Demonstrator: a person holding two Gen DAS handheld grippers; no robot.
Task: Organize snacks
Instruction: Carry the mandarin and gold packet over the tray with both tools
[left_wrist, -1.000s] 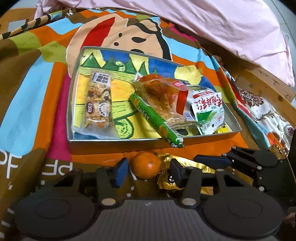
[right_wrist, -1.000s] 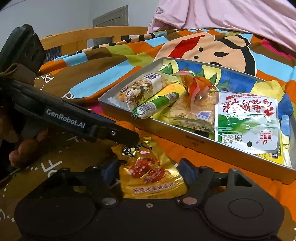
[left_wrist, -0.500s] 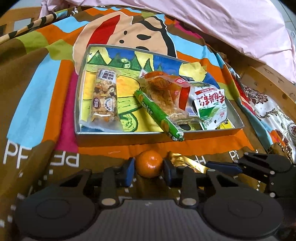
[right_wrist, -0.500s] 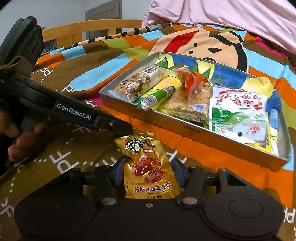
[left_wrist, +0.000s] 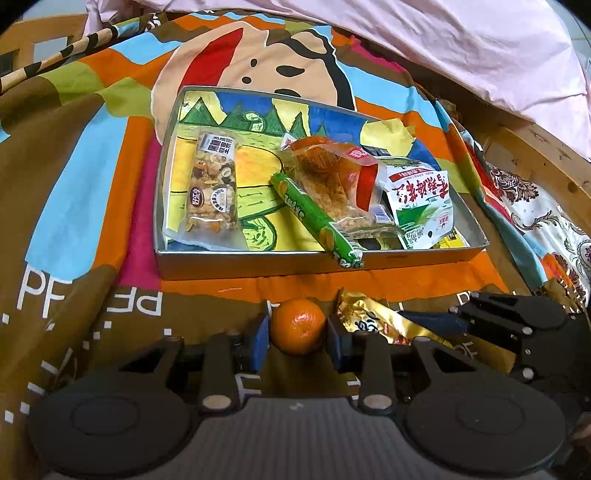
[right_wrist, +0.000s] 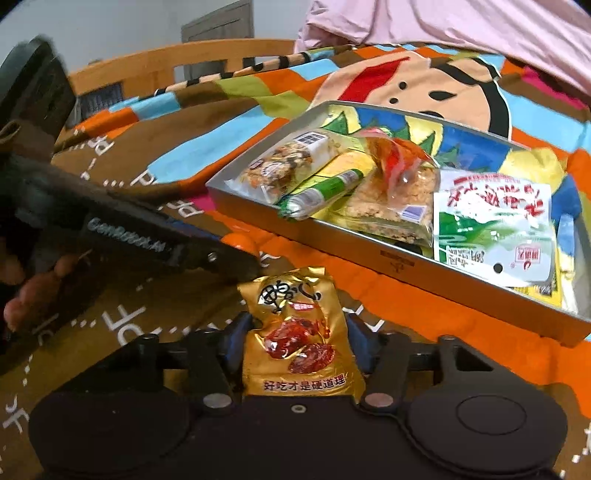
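Note:
My left gripper (left_wrist: 297, 330) is shut on a small orange tangerine (left_wrist: 298, 326), held just in front of the shallow snack box (left_wrist: 258, 264). My right gripper (right_wrist: 301, 341) is shut on a gold snack packet (right_wrist: 299, 332), also in front of the box (right_wrist: 406, 262). The box holds a nut bar (left_wrist: 212, 188), a green stick pack (left_wrist: 314, 218), an orange-topped cracker bag (left_wrist: 332, 177) and a white-green packet (left_wrist: 421, 203). The right gripper (left_wrist: 517, 332) and its gold packet (left_wrist: 373, 321) show at the left wrist view's lower right. The left gripper's arm (right_wrist: 129, 236) crosses the right wrist view.
The box lies on a colourful cartoon blanket (left_wrist: 92, 184). A pink quilt (left_wrist: 461, 44) is heaped behind it. A wooden bed frame (left_wrist: 535, 155) runs along the right, and a wooden rail (right_wrist: 166, 70) stands behind on the left.
My left jaws closed on the tangerine, my right jaws on the gold packet. Both grippers rose off the blanket with their loads, so the box now appears farther away.

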